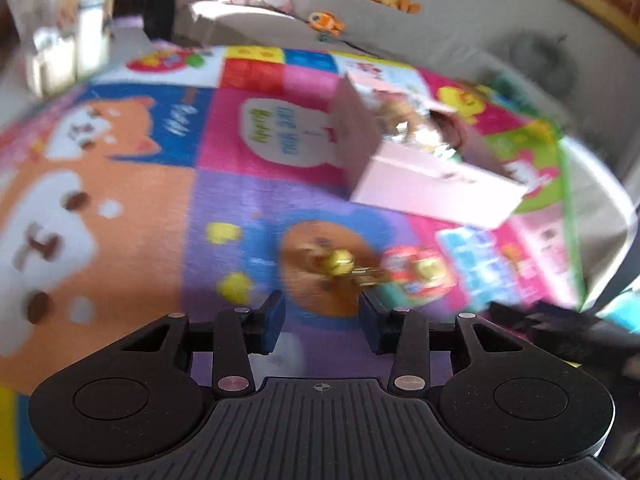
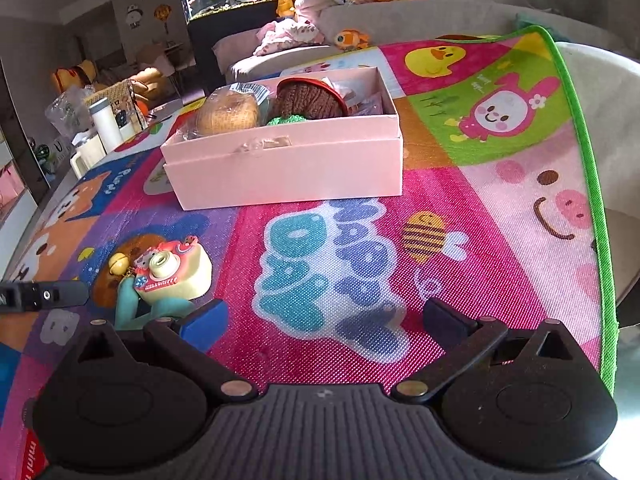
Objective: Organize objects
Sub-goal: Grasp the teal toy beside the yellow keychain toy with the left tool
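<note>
We list a patterned mat covering the surface, its green edge curving down the right side in the right wrist view, with bare surface beyond it. Open mat lies between the right hand-held gripper and the pink box, and more to the box's right as far as the green edge. The right hand-held gripper hovers low over the mat, fingers wide apart, nothing between them. The left hand-held gripper, seen in a blurred view, also stands parted and holds nothing. Just ahead of it lies the toy camera, pink and cream, on the mat with a yellow bell touching its left side and a teal strap beneath. The camera sits well apart from the box, near its front left corner. The box is open; we count inside it a tan woven item, a brown knitted item with a red rim, and something green at the front wall.
</note>
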Motion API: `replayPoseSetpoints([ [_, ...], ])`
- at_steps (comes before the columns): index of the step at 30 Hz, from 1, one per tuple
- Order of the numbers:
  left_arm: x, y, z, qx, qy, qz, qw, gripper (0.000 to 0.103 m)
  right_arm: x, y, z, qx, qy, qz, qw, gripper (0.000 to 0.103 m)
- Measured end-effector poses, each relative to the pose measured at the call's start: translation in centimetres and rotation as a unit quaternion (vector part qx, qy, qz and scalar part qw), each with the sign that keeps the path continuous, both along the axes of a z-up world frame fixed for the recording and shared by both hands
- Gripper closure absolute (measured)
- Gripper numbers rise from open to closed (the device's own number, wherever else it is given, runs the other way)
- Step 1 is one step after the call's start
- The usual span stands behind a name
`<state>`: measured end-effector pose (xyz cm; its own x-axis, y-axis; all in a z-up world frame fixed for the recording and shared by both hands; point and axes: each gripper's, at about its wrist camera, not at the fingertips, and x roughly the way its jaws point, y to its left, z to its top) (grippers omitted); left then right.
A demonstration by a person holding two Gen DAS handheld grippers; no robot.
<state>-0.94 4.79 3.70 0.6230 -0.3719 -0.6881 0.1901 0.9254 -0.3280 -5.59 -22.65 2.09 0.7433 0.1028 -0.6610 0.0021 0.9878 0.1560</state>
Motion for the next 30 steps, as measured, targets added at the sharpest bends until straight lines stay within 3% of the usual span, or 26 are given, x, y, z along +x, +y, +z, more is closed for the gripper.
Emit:
replayPoseSetpoints([
  [8, 0.4, -4.3, -0.1, 0.021, 0.004, -0.026, 0.9994, 0.059, -0.5, -2.0, 0.2, 0.065, -0.016, -0.012, 0.998, 0.000],
  [16, 0.3, -5.2, -1.0, 0.069, 0.001, -0.036, 0.9970, 0.058, -0.7, -2.9, 0.2, 0.094, -0.023, -0.035, 0.995, 0.000],
  [21, 0.1, -1.8, -0.2, 0.142, -0.029, 0.025, 0.9891, 0.061, -0.6, -2.6, 0.2, 0.086, -0.022, -0.036, 0.995, 0.000],
  [23, 0.1, 0.5, 0.2, 0.132, -0.028, 0.050, 0.9896, 0.062, -0.6, -2.6, 0.2, 0.084, -0.022, -0.036, 0.996, 0.000],
  [25, -0.4, 2.3, 0.6, 0.096, -0.027, 0.048, 0.9939, 0.062, -0.6, -2.6, 0.2, 0.084, -0.022, -0.036, 0.996, 0.000],
  [28, -1.9, 2.5, 1.1, 0.054, -0.033, -0.002, 0.9980, 0.062, -0.6, -2.6, 0.2, 0.083, -0.022, -0.036, 0.996, 0.000],
  [30, -3.0, 1.2, 1.2, 0.047, -0.044, -0.038, 0.9972, 0.062, -0.6, -2.5, 0.2, 0.083, -0.022, -0.036, 0.996, 0.000],
])
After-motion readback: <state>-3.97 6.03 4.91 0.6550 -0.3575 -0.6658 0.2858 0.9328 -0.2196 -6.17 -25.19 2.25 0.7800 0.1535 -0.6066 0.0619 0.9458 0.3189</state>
